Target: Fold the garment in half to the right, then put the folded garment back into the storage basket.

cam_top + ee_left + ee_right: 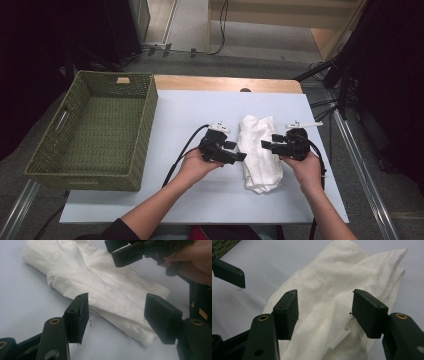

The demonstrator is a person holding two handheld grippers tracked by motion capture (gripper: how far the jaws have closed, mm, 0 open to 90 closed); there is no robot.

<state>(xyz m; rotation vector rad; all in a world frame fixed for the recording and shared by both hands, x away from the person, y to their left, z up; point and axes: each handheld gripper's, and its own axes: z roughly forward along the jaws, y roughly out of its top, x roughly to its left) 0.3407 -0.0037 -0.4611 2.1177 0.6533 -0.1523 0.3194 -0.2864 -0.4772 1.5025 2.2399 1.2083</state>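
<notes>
A crumpled white cloth (257, 152) lies on the pale table (200, 195) between both hands. My left gripper (237, 151) sits at the cloth's left edge, open, its jaws just above the fabric with nothing between them. In the left gripper view the white cloth (100, 287) lies beyond the left gripper (116, 317), and the other gripper hangs at the upper right. My right gripper (266, 144) stands at the cloth's right side, open as well. In the right gripper view the right gripper (324, 312) hovers over the cloth (332, 290) without pinching it.
A green woven basket (95, 130) stands at the table's left edge, with nothing in it. Cables trail from both grippers toward the front. A black stand (345, 75) is off the table at the right. A dark floor surrounds the table.
</notes>
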